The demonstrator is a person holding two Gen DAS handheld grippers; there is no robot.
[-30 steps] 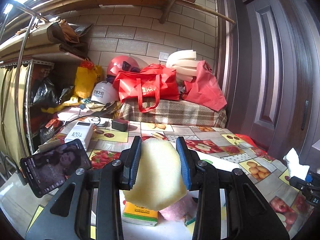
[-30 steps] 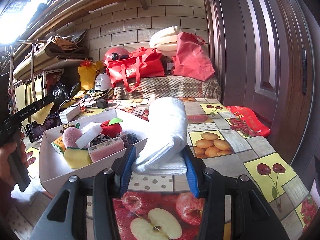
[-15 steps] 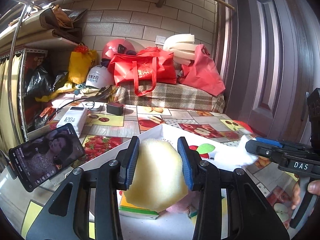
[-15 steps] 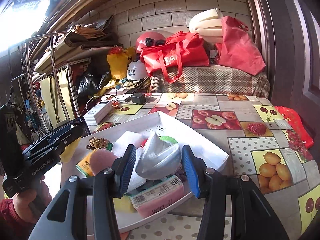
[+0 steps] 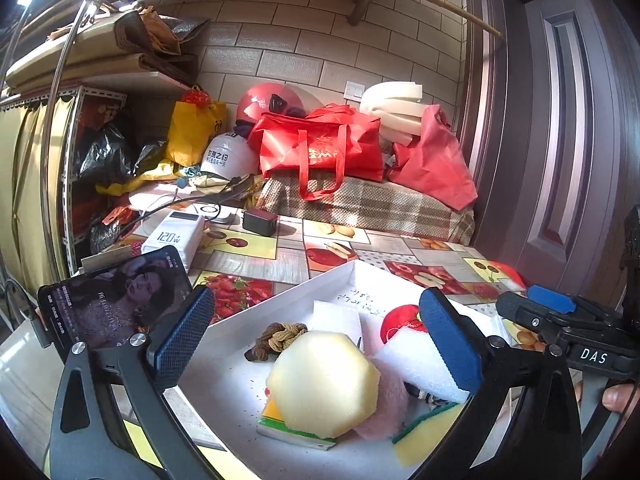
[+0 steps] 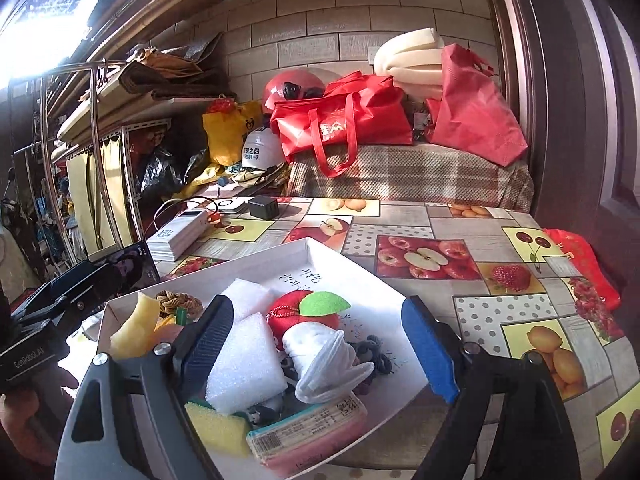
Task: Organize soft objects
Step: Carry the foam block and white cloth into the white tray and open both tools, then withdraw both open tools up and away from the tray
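Both tongs hang wide open over the white tray on the bench, gripping nothing. Left tongs sit above one pale yellow sponge, which rests on one pink puff. Right tongs frame one white foam block, one red plush apple and one rolled white cloth.
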